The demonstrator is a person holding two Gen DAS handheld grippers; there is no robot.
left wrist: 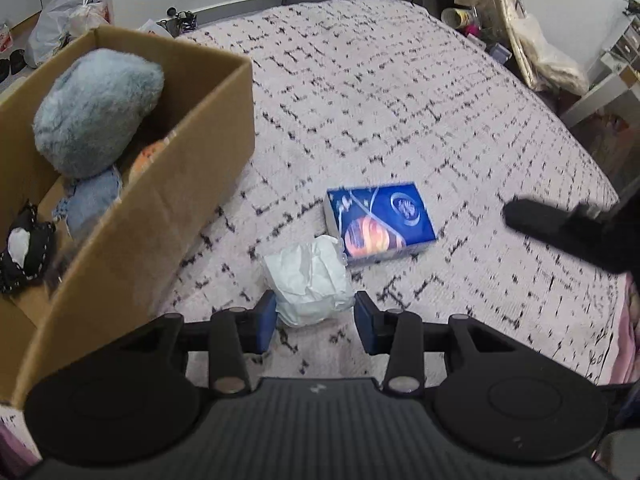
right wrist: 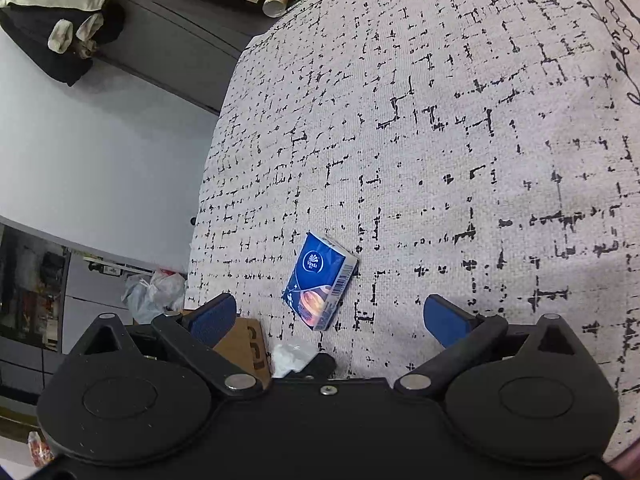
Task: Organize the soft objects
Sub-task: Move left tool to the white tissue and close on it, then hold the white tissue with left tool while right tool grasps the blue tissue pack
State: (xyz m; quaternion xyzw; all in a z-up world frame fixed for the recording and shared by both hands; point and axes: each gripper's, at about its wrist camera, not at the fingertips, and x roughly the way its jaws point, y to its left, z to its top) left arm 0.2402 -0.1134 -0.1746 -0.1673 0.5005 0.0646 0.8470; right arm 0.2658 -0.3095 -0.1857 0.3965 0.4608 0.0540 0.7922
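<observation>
A crumpled white tissue wad (left wrist: 310,282) lies on the patterned bedspread (left wrist: 400,100), and my left gripper (left wrist: 315,320) is open with its blue pads either side of the wad's near edge. A blue tissue pack (left wrist: 380,224) lies just beyond it. A cardboard box (left wrist: 152,200) at the left holds a blue plush toy (left wrist: 96,112) and a black-and-white item (left wrist: 24,248). My right gripper (right wrist: 330,318) is open and empty above the bedspread (right wrist: 440,120), with the tissue pack (right wrist: 320,284) just ahead between its fingers. The wad (right wrist: 292,354) and the box's corner (right wrist: 244,340) show below it.
The right gripper shows as a dark shape (left wrist: 560,232) at the right of the left wrist view. Plastic bags (left wrist: 64,20) lie on the floor past the box. Clutter and a cup (left wrist: 460,16) stand beyond the bed's far corner. Dark clothes (right wrist: 60,32) hang by the wall.
</observation>
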